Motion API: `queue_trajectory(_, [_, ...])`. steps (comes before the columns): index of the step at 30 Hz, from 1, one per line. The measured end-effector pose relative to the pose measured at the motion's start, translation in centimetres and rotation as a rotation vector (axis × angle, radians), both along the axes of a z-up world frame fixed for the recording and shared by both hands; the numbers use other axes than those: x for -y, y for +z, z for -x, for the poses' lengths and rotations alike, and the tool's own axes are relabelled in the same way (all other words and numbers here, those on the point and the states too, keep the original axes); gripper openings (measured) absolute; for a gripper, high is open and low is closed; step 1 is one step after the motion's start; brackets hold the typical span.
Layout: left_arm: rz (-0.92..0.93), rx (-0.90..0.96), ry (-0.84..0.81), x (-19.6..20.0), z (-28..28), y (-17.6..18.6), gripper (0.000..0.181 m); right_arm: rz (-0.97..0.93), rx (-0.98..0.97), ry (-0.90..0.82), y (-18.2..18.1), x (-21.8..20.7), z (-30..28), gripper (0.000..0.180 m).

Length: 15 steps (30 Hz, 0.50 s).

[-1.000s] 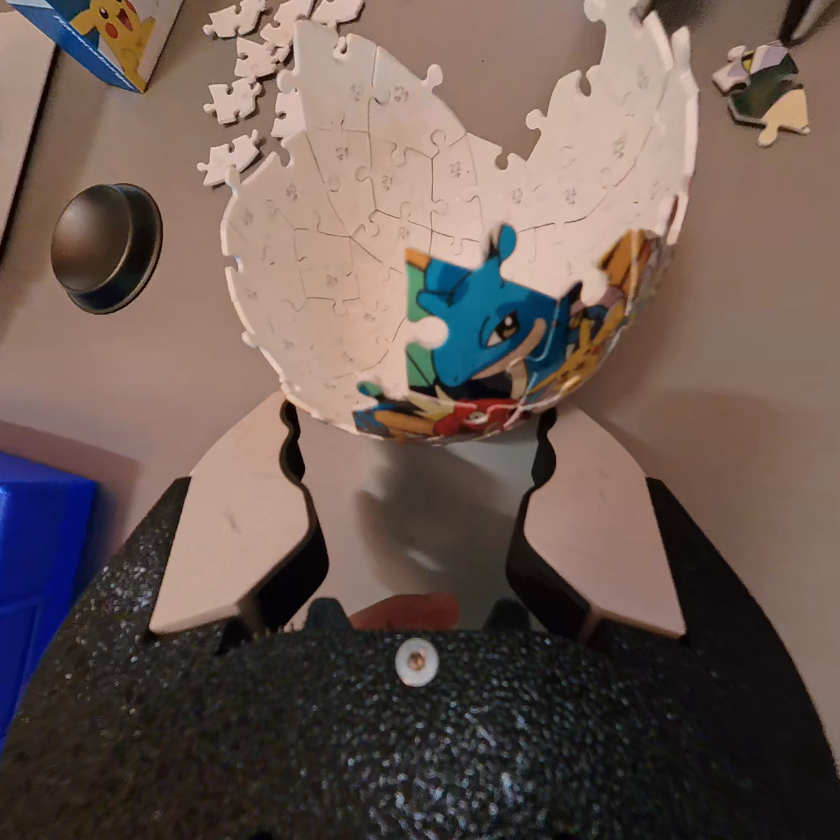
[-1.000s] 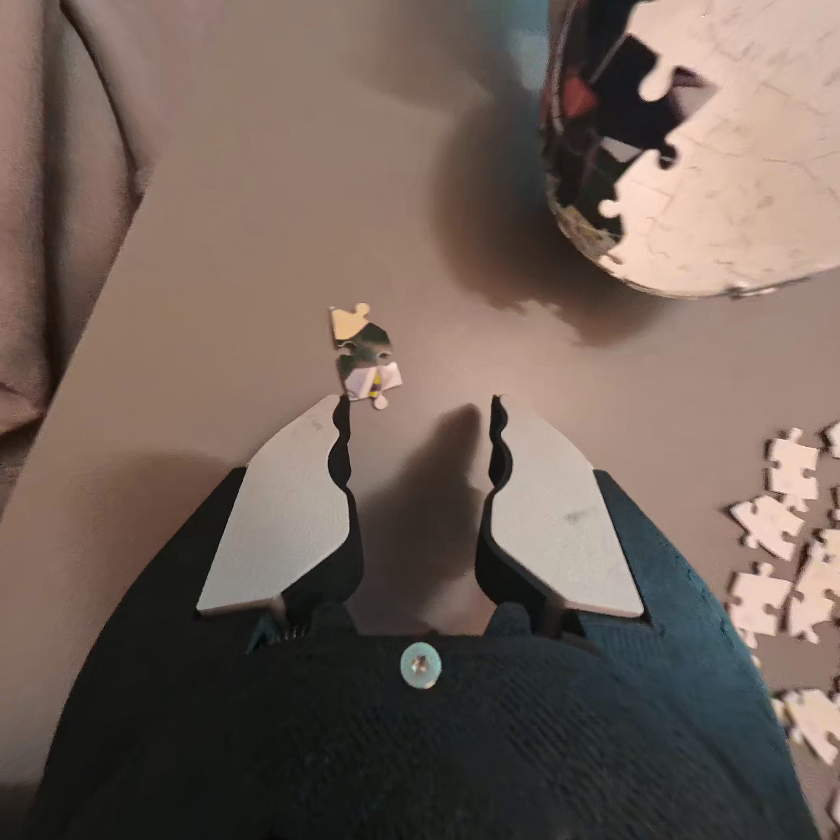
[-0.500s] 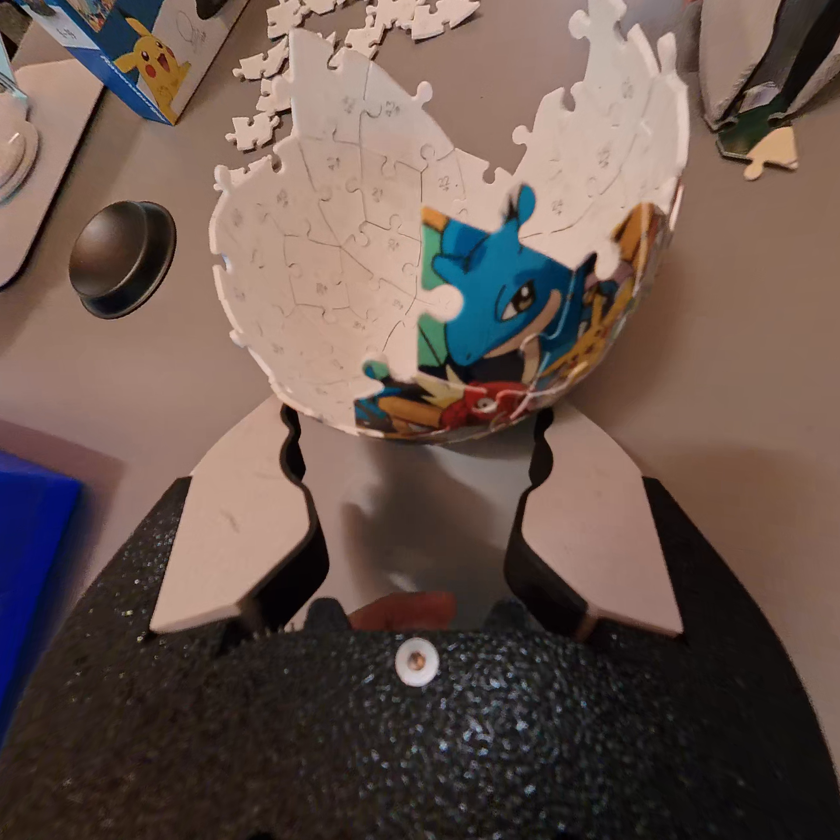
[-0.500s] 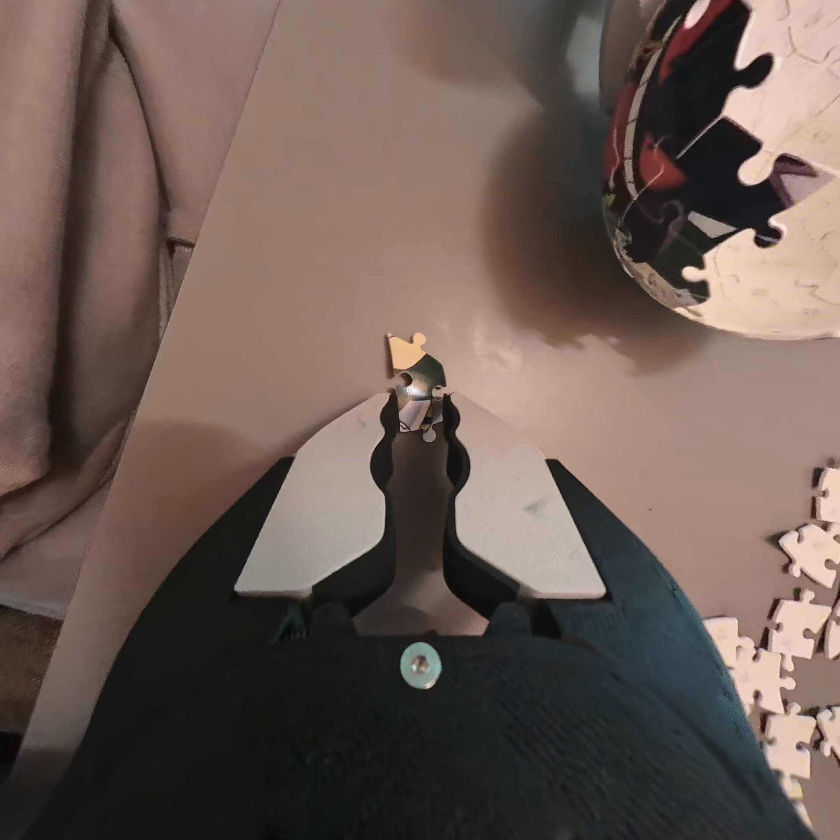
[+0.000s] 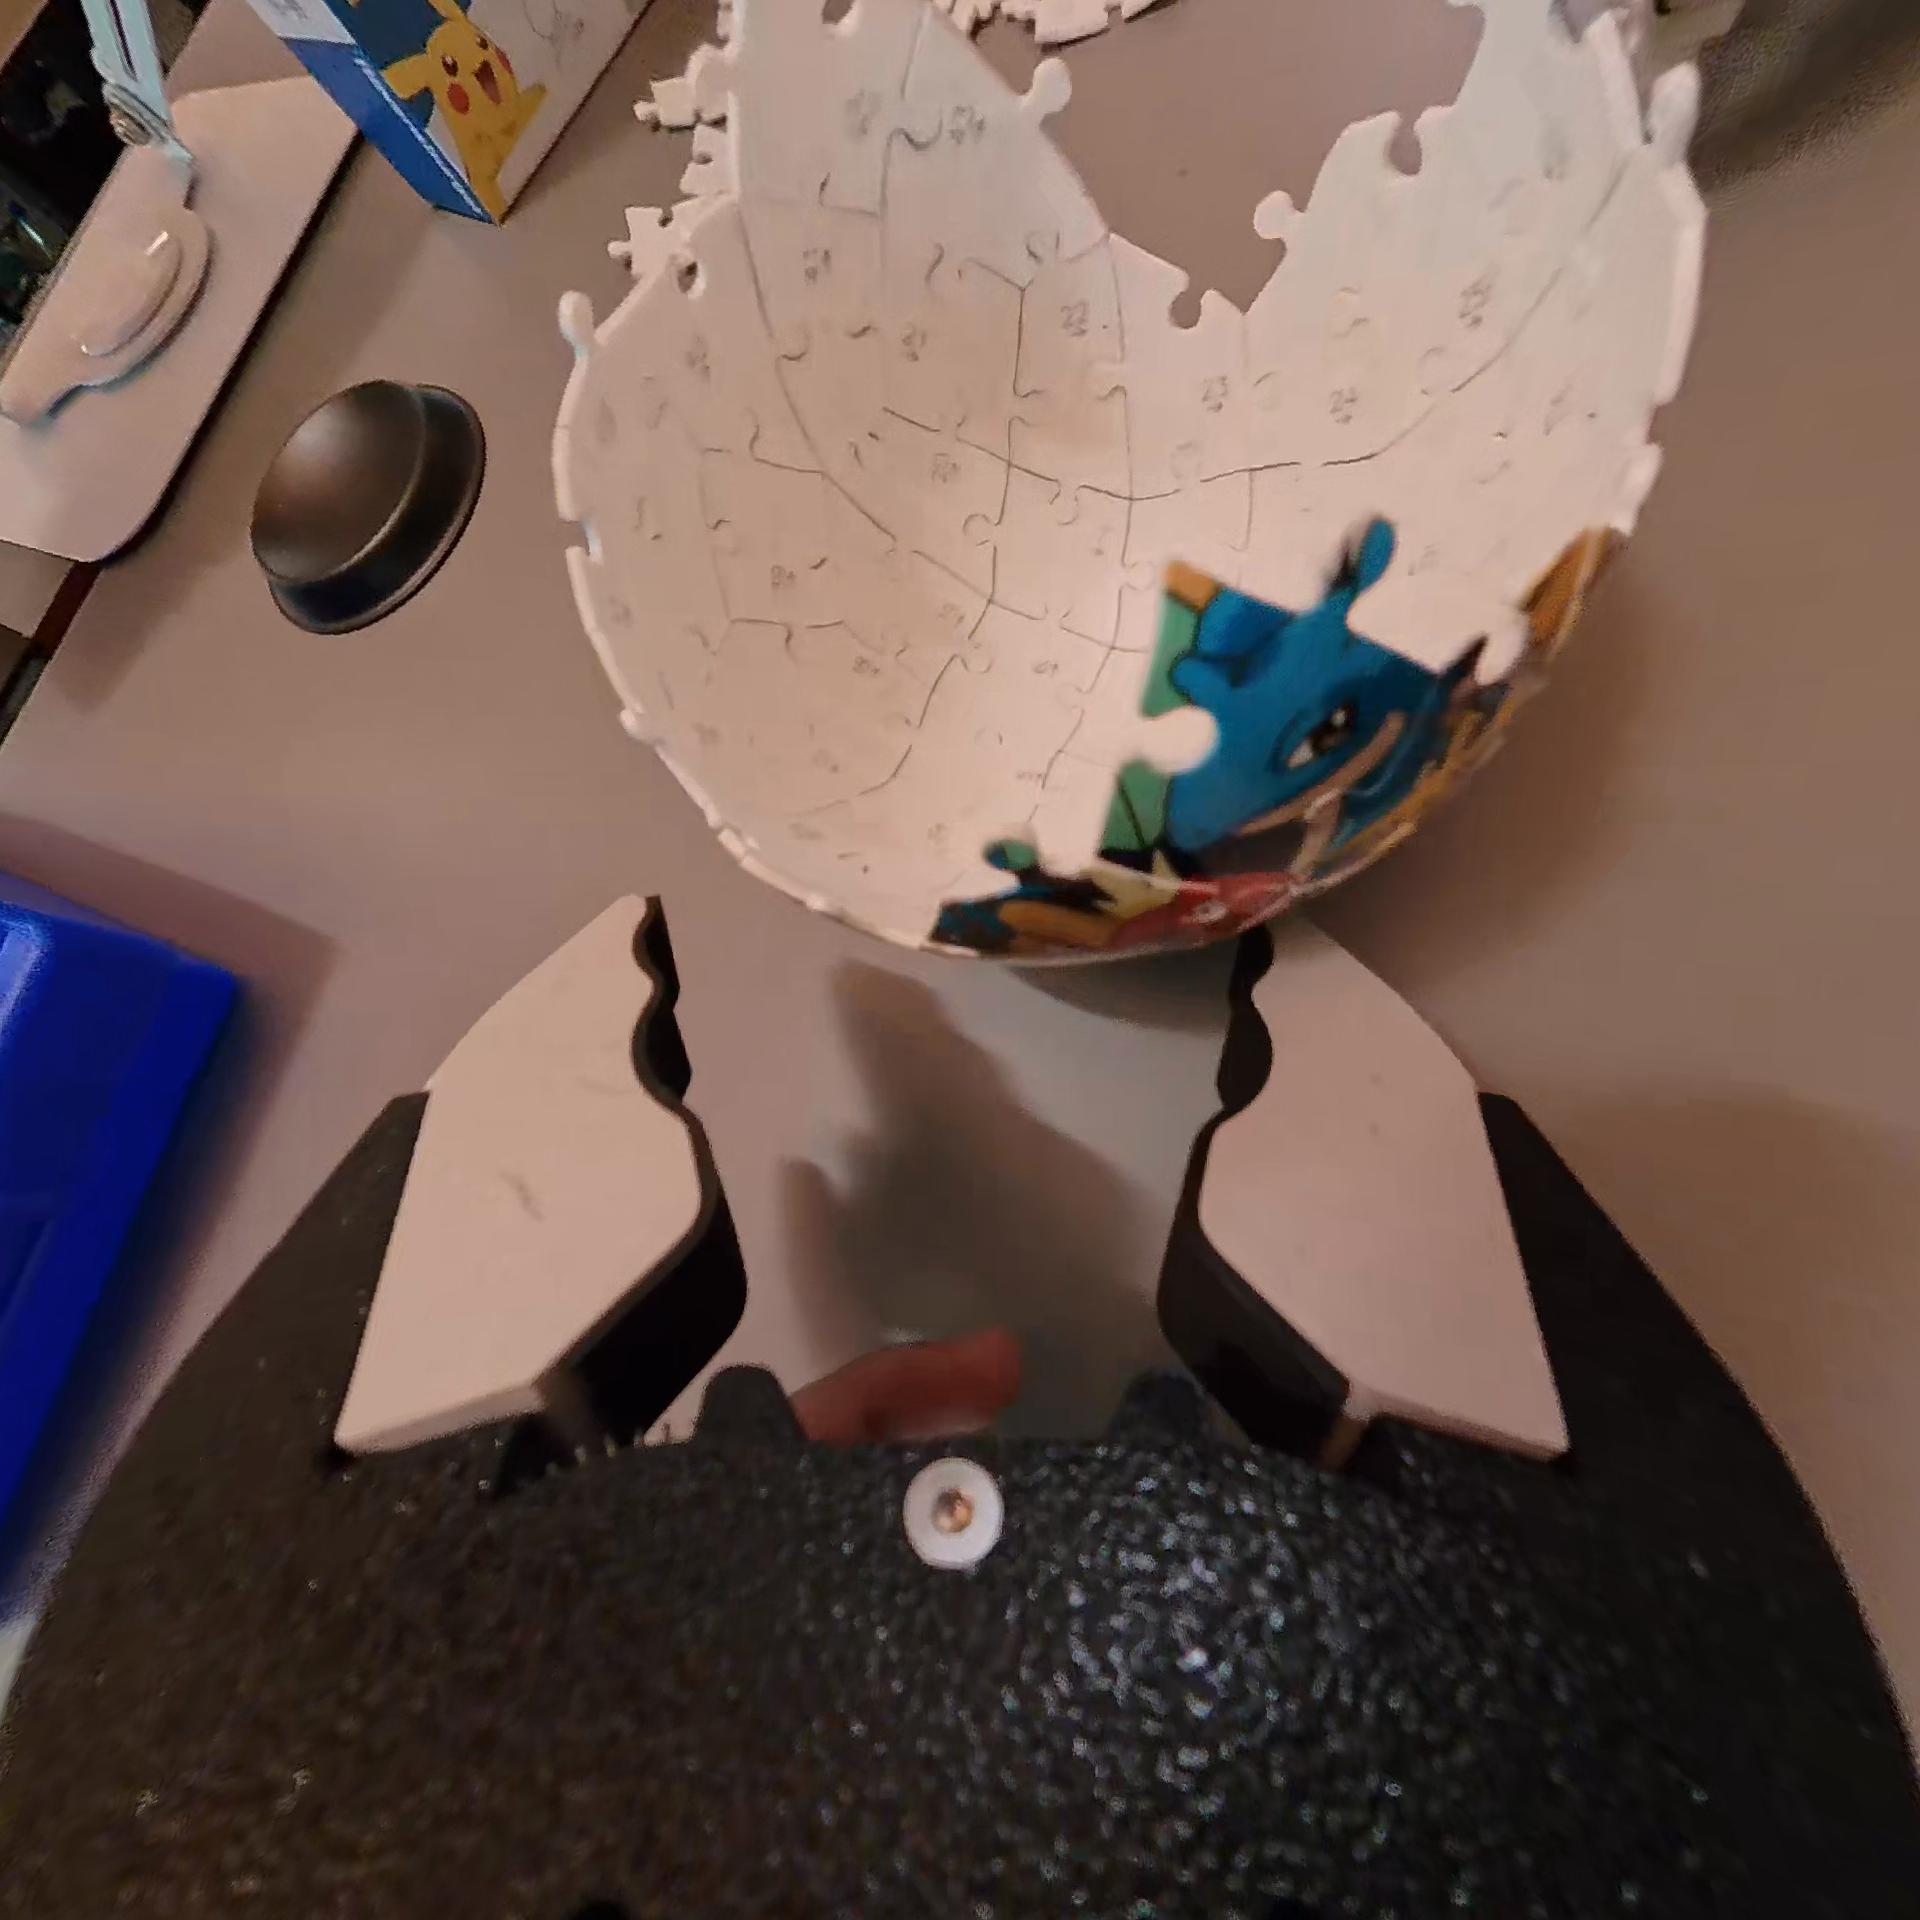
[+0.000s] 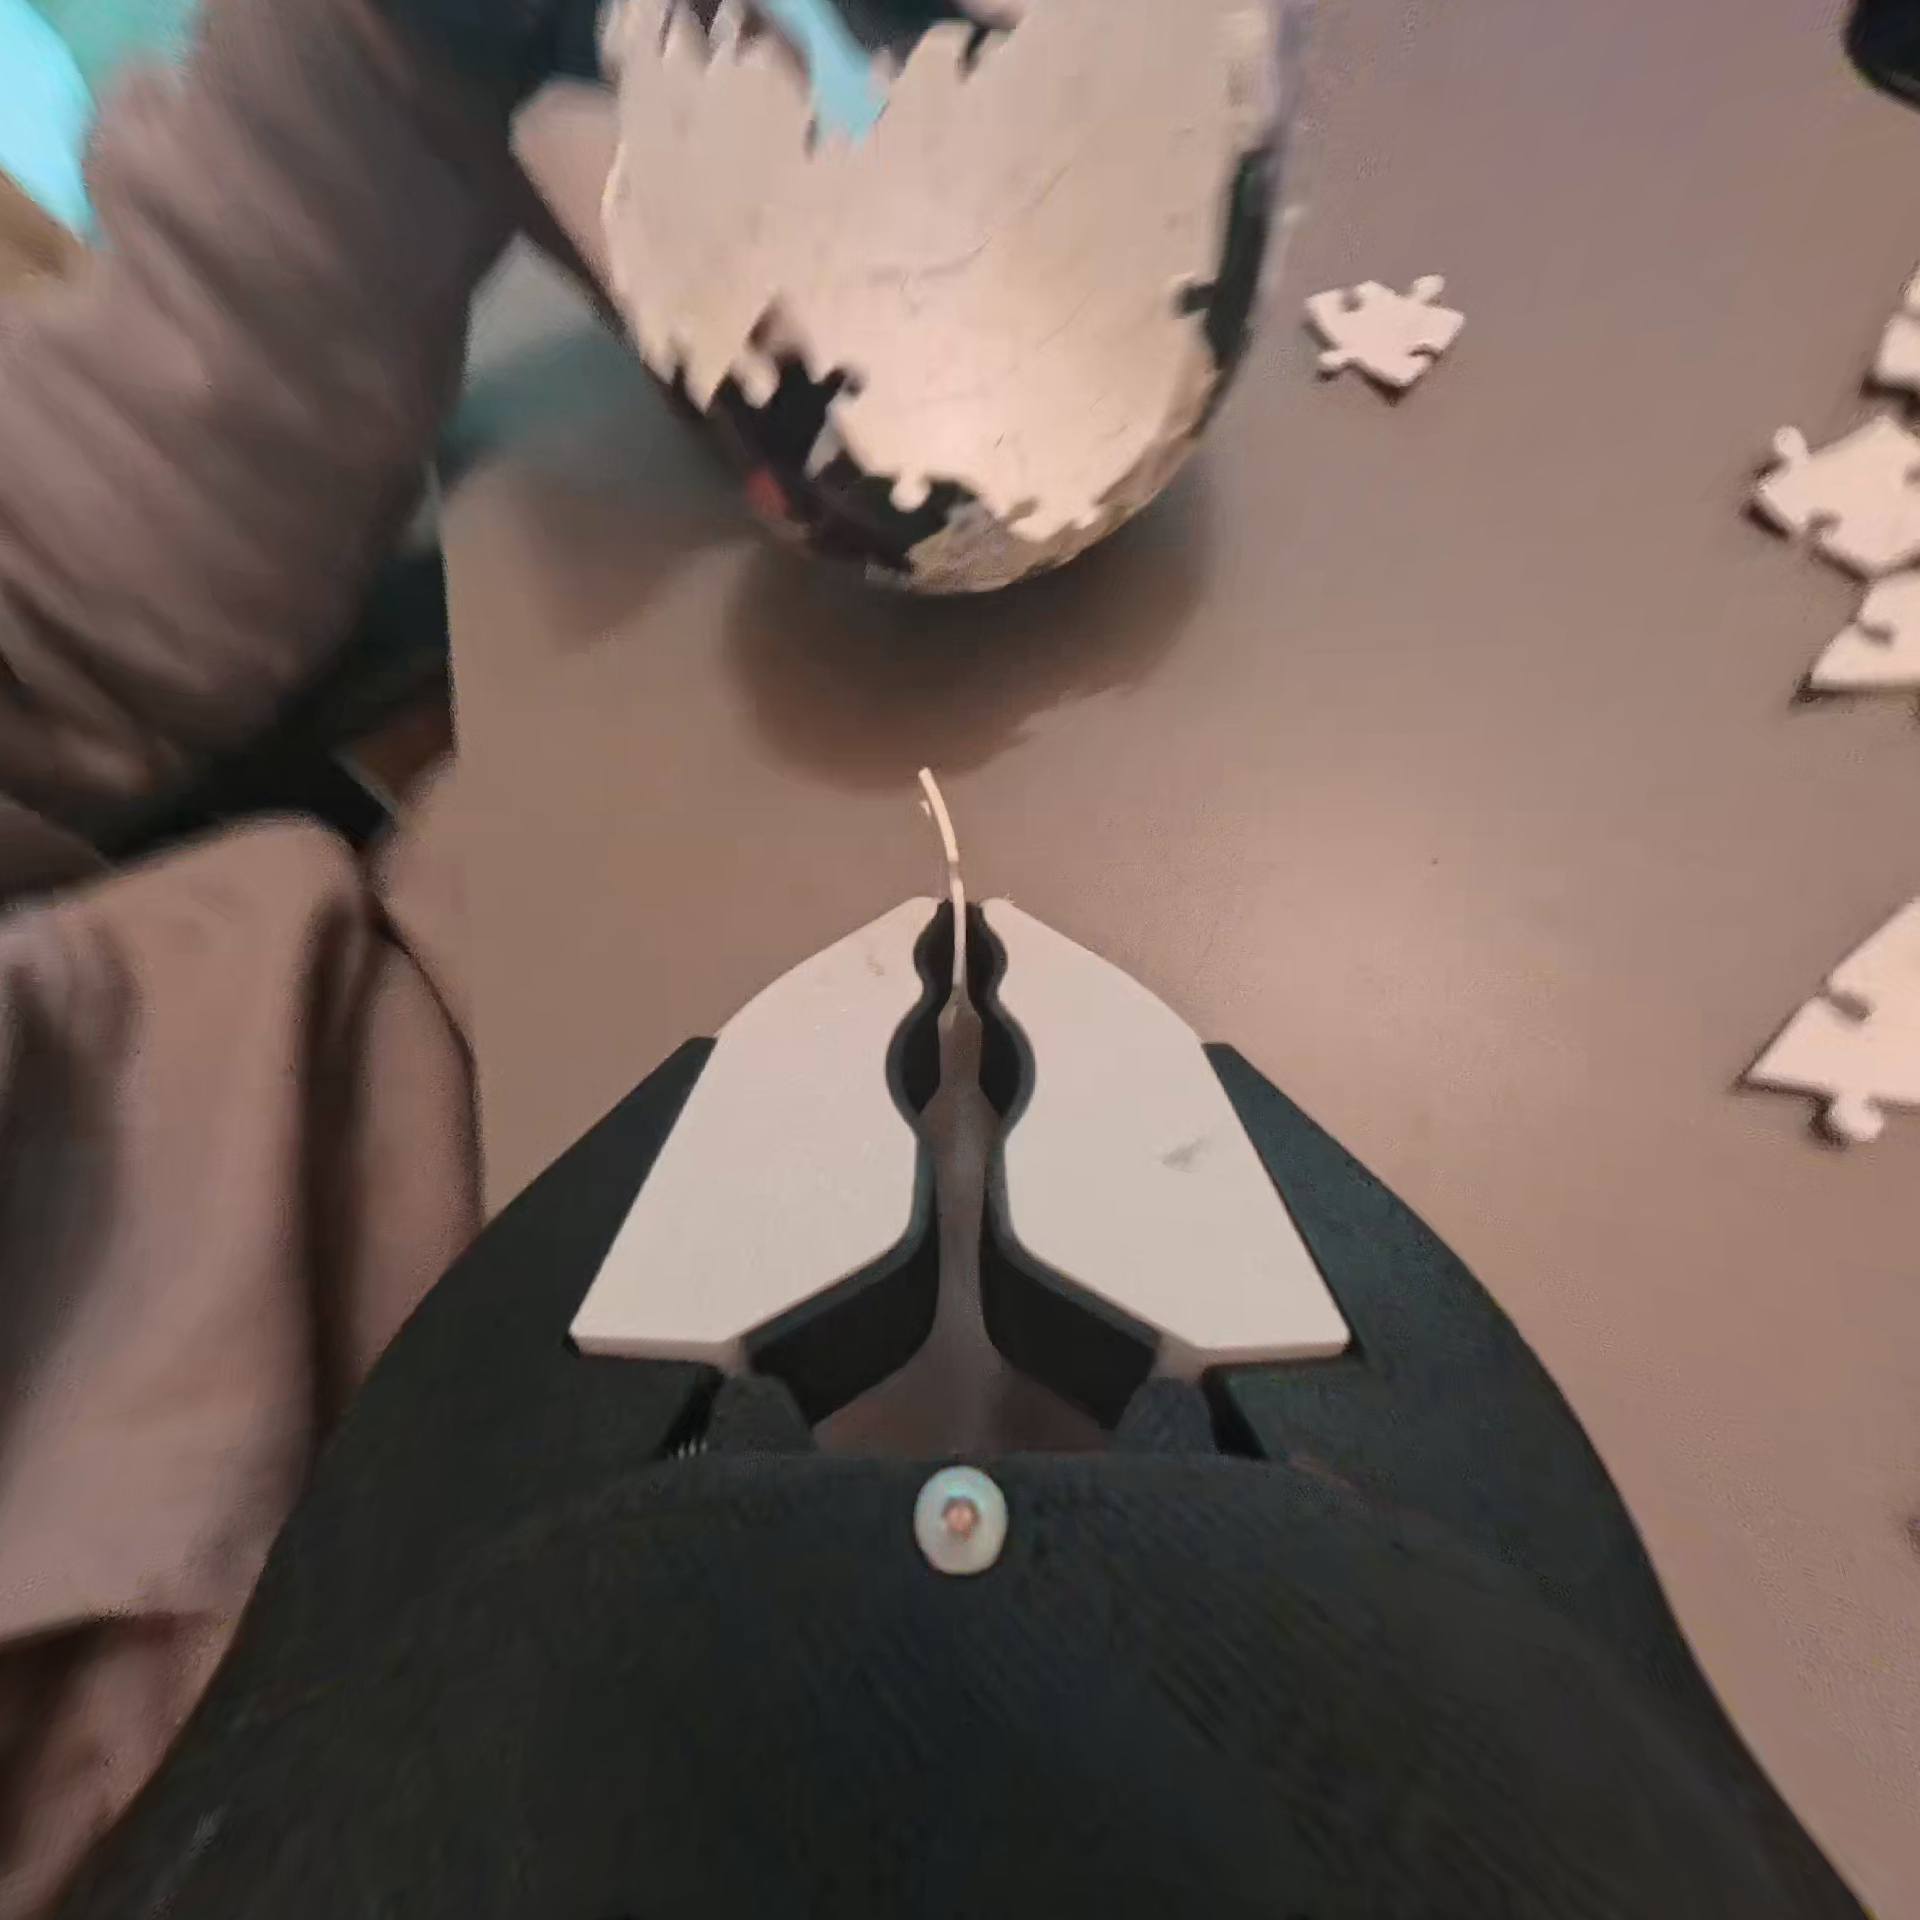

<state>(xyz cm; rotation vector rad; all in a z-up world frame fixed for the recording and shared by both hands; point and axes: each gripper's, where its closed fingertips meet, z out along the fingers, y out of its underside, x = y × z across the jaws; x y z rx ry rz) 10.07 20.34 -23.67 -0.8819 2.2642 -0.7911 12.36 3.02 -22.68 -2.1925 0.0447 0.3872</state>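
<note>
**Right tongs pinch a puzzle piece; left tongs gape beside the half-built ball**

Left wrist view: the left gripper [image 5: 951, 935] is angled down over the table [image 5: 1683, 1039], its two pale fingers [image 5: 540, 1174] spread wide with nothing between them. The right-hand fingertip sits just at the lower edge of the puzzle ball [image 5: 1039, 499]; whether it touches cannot be told. The ball is an unfinished curved shell, open toward the camera, white and numbered inside, with a strip of bright cartoon print in blue, green, yellow and red on its lower right. It stands on the table's middle. To its left lies a dark round knob [image 5: 364, 509]; toward the far left corner stand a blue and yellow box [image 5: 457, 94] and a pale flat board [image 5: 135, 312]. A blue bin [image 5: 94, 1164] sits at the near left edge. Loose white pieces [image 5: 675, 94] lie beyond the ball.

Right wrist view: the right gripper [image 6: 961, 909] has its fingers drawn almost together, clamped on a thin puzzle piece [image 6: 943, 831] seen edge-on, curved and jutting out past the tips above the table. The blurred puzzle ball [image 6: 935, 270] lies ahead, well apart. White pieces [image 6: 1382, 327] are scattered along the right edge; brownish cloth [image 6: 208, 520] fills the left.
</note>
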Motion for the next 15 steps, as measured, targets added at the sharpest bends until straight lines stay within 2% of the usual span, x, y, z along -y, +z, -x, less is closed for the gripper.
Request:
queue_trajectory(1, [0.015, 0.004, -0.002, 0.1, 0.1, 0.1, 0.1, -0.04, -0.1, -0.07, 0.6, -0.2, -0.5, 0.001])
queue_trajectory(4, [0.048, -0.005, -0.022, 0.5, 0.6, 0.2, 0.1, -0.204, -0.377, -0.207, 2.7, -0.8, -1.5, 0.001])
queue_trajectory(6, [0.049, -0.016, -0.023, 0.4, 1.0, 0.2, 0.1, -0.282, -0.463, -0.264, 3.5, -1.0, -2.0, 0.001])
queue_trajectory(15, [0.062, -0.027, 0.005, -1.2, 2.2, 0.5, 0.099, -0.547, -0.591, -0.36, 7.0, -1.9, -2.5, 0.001])
